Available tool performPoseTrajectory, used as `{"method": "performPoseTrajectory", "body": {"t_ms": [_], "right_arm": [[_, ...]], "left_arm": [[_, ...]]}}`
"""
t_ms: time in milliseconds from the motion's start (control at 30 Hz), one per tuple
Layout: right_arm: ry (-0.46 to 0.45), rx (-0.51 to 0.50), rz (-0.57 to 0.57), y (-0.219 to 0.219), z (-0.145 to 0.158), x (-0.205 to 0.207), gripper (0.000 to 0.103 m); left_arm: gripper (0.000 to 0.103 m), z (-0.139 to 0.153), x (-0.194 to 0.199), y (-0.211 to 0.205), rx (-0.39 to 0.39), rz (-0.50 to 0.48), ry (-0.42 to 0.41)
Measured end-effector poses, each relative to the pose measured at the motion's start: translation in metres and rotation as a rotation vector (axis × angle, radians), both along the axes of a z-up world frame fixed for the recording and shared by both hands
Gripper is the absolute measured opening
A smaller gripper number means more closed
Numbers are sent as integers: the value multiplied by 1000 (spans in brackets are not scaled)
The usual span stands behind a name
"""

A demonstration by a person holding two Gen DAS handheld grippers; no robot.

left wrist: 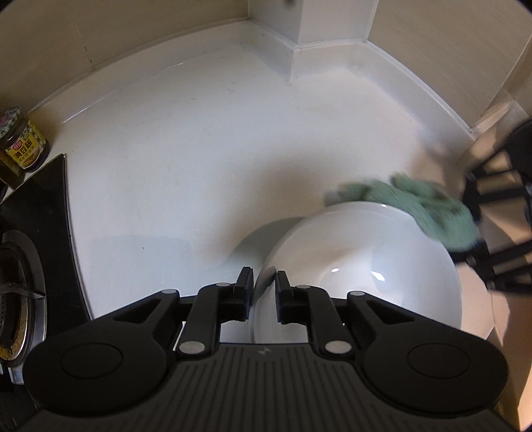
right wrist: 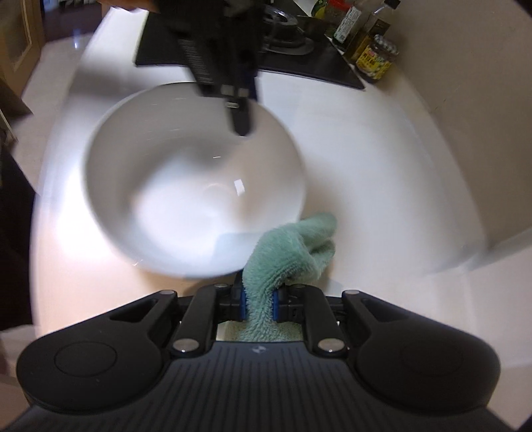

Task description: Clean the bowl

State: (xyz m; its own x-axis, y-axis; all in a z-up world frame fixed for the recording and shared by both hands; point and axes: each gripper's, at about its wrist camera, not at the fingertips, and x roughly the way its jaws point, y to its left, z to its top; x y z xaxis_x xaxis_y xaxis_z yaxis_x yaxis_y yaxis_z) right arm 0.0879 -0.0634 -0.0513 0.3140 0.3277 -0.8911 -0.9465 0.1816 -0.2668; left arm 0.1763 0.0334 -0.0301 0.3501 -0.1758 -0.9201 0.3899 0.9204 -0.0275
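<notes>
On the white countertop we count 1 white bowl, empty and glossy, standing near the counter's front edge beside the black cooktop.

We count 2 grippers. The left gripper straddles the bowl's rim: 1 finger sits outside the wall, 1 inside. Its jaws stand slightly apart, with a visible gap on each side of the rim, so the pads do not press on the bowl. In the right wrist view the same gripper appears from above at the far rim, blurred.

The right gripper is clamped on 1 green cloth. The jaws are narrow, and the terry fabric is pinched between the 2 blue pads. The free end of the cloth bunches forward just beside the bowl's near outer wall; whether it touches the wall we cannot tell. In the left wrist view the cloth lies over the bowl's far right rim, blurred.

At the cooktop we see 1 gas burner. Beside it stands 1 jar with a yellow label and chequered lid. In the right wrist view we count at least 3 bottles behind that jar; their labels are too small to read.
</notes>
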Motion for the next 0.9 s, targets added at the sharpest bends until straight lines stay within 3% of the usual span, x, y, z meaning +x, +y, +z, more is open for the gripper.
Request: {"method": "performPoseTrajectory", "body": {"t_ms": [300,433,600,767,800,833,900], "right_arm": [[51,113,-193,5,2,-78,12],[163,283,-202,20,11,-112,11],[183,313,-302,34,20,-106,11],[188,321,-415,37,14,-98,11],[194,330,-434,37,14,-96,11],[191,328,-441,37,14,-95,11],[169,302,-428,32,19,-93,11]], "left_arm": [[23,-5,-1,-9,31,39,-25],[22,-4,2,-9,34,53,0],[21,-6,4,15,13,197,126],[21,-6,-15,37,-47,329,170],[19,-4,-18,39,-57,337,171],[10,-5,-22,41,-69,342,168],[14,-6,-26,40,-66,321,149]]}}
